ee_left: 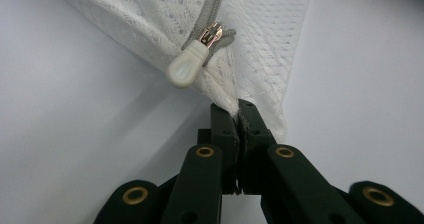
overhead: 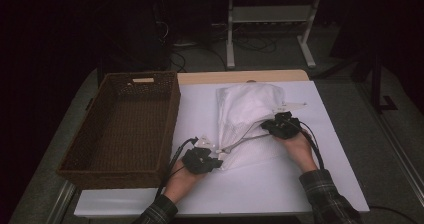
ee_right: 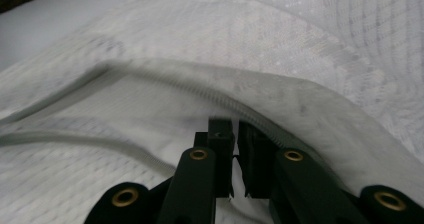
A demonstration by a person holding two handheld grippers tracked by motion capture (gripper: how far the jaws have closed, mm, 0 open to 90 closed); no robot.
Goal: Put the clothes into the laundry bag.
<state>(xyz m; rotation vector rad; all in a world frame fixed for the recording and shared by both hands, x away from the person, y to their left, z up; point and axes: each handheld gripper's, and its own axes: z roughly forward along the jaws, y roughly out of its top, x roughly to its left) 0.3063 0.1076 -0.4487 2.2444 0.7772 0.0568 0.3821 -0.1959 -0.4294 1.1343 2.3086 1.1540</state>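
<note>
One white mesh laundry bag [overhead: 248, 119] lies on the white tabletop [overhead: 280, 184], just right of one brown wicker basket [overhead: 125, 126]. Two hand-held grippers work it. The left hand-held gripper [ee_left: 238, 115], low at the bag's near corner, is clamped on the mesh beside the single cream zipper pull [ee_left: 187, 66]. The right hand-held gripper [ee_right: 235, 129] sits over the open zipper edge [ee_right: 210, 91], jaws a narrow slit apart, gripping nothing visible; no fabric shows in the gap
</note>
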